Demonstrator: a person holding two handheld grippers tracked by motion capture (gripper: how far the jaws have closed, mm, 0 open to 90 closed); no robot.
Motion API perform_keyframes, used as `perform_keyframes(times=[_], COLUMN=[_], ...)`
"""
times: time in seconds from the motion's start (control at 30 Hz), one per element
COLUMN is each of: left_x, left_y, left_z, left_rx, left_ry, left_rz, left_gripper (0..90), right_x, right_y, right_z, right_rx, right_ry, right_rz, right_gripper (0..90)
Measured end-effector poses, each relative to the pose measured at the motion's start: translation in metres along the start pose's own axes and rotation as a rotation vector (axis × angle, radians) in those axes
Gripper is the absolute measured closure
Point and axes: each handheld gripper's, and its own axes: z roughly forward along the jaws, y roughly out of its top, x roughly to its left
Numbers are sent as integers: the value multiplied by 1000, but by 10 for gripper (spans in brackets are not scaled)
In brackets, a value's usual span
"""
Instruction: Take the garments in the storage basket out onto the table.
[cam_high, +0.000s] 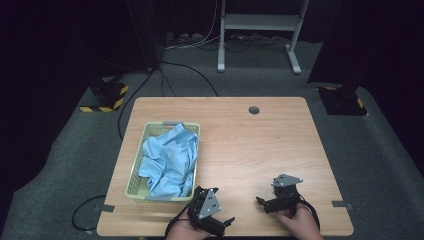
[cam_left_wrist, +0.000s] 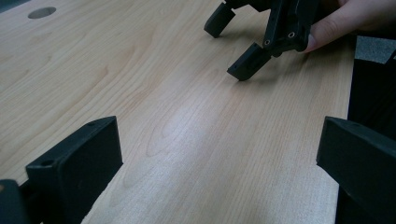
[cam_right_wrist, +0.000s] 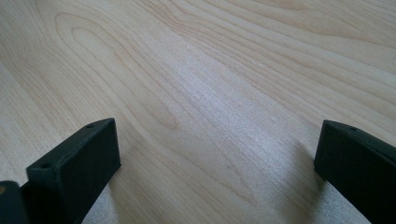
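Two hand-held grippers rest near the wooden table's (cam_high: 260, 145) front edge.
Left gripper (cam_high: 226, 224) and right gripper (cam_high: 260, 202) both spread wide, empty; blue cloth (cam_high: 167, 160) fills the basket (cam_high: 131, 186).

Crumpled blue cloth (cam_high: 167, 160) fills the pale basket (cam_high: 131, 187) at table's left

I read this as a lab or test studio: my wooden table (cam_high: 240, 145) sits on grey carpet (cam_high: 70, 150), dark walls around, hazard-striped floor boxes (cam_high: 106, 96) and cables (cam_high: 185, 70) at the far side.
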Motion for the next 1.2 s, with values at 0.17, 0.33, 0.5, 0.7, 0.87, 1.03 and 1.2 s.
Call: perform_keyframes(times=[0.17, 0.33, 0.5, 0.7, 0.87, 1.03, 1.2], left_x=[2, 7, 11, 17, 21, 24, 28], left_y=[2, 3, 3, 2, 2, 1, 1], left_z=[-5, -13, -20, -28, -33, -37, -43], left_rx=[-11, -24, -35, -43, -49, -54, -63], left_ry=[5, 16, 37, 54, 72, 86, 102], left_rz=[-3, -19, -34, -50, -60, -69, -79], left_gripper=[6, 6, 6, 6, 5, 5, 6], right_x=[0, 0, 0, 0, 0, 0, 0], right_y=[0, 0, 0, 0, 0, 0, 0], right_z=[0, 0, 0, 0, 0, 0, 0], right_rx=[0, 0, 0, 0, 0, 0, 0], right_ry=[0, 0, 0, 0, 0, 0, 0], right_rz=[0, 0, 0, 1, 0, 0, 0], right_gripper=[0, 0, 0, 0, 0, 0, 0])
